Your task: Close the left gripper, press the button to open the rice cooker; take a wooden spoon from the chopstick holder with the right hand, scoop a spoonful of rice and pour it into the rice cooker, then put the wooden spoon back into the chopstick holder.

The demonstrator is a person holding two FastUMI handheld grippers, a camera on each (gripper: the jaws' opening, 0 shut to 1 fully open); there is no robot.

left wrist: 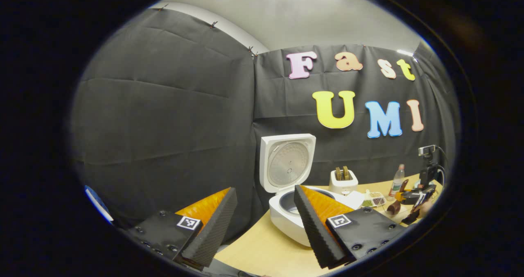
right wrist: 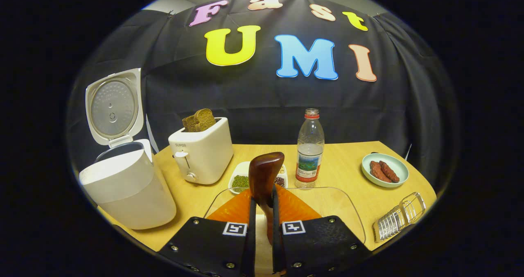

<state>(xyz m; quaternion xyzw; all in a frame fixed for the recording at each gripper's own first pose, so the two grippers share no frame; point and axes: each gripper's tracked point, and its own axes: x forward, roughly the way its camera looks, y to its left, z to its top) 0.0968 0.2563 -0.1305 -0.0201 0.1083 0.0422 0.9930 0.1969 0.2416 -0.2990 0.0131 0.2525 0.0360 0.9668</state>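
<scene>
Your right gripper [right wrist: 262, 211] pinches the wooden spoon [right wrist: 265, 178]: both fingers press its handle from either side, bowl end up and tilted toward 12 o'clock. Right gripper view, clock positions from that gripper:
- 10 o'clock: rice cooker [right wrist: 127, 182], lid [right wrist: 113, 107] raised upright, pot rim visible under it
- 11 o'clock: white toaster [right wrist: 202, 152] with 2 dark slices standing in its slot
- just beyond the spoon bowl: small divided dish [right wrist: 241, 180] with green and dark beans
- 1 o'clock: plastic water bottle [right wrist: 310, 150], upright, near the dish
- 2 o'clock: pale green bowl [right wrist: 385, 170] holding 2 sausages
- 3 o'clock: clear wire-like rack [right wrist: 399, 217] near the table edge
- under the fingers: clear rectangular tray [right wrist: 331, 199] on the wooden table [right wrist: 348, 162]

Your left gripper [left wrist: 266, 223] is spread wide, fingers well apart, nothing between them. In the left gripper view the open rice cooker sits at 12 o'clock just past the fingertips; the far gripper with the spoon shows small at 2 o'clock
</scene>
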